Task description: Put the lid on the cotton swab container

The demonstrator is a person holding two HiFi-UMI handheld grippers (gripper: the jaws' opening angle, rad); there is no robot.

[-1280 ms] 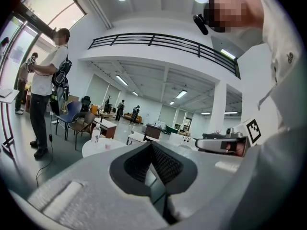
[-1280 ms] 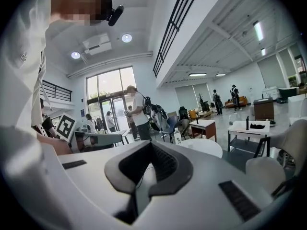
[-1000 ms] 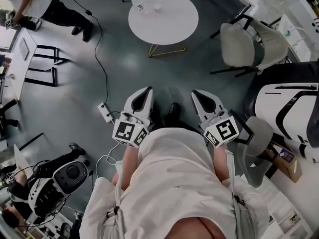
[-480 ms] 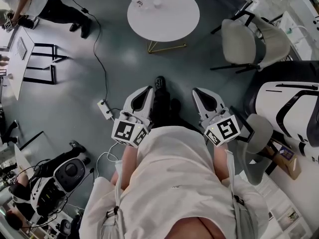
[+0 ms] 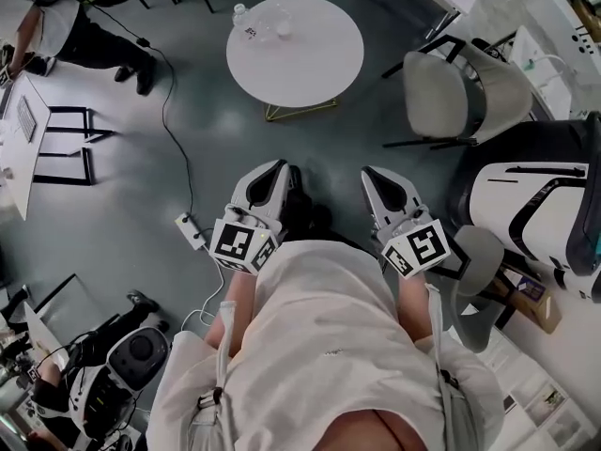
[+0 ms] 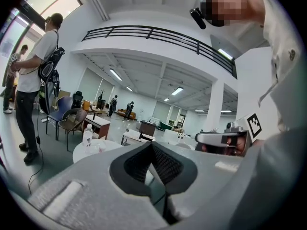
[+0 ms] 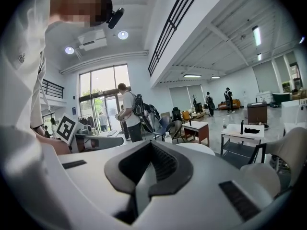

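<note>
Both grippers are held close to the person's body above the grey floor. My left gripper (image 5: 281, 173) (image 6: 152, 164) is shut, with nothing between its pads. My right gripper (image 5: 372, 176) (image 7: 148, 169) is shut and empty as well. Ahead stands a round white table (image 5: 300, 69) (image 6: 96, 150) (image 7: 201, 150). On its far left part stand a clear water bottle (image 5: 240, 15) (image 6: 87, 136) and a small clear item (image 5: 280, 28), too small to identify. I cannot make out a cotton swab container or a lid for certain.
A grey chair (image 5: 460, 92) stands right of the table. A white and black machine (image 5: 526, 205) is at the right. A power strip with a cable (image 5: 191, 232) lies on the floor at the left. A person (image 5: 84, 17) stands at the top left near a desk (image 5: 23, 130).
The whole view has shifted: the round table has slid left and a little down in the head view. A dark shoe showed between the grippers and drew back. The grippers stay shut.
</note>
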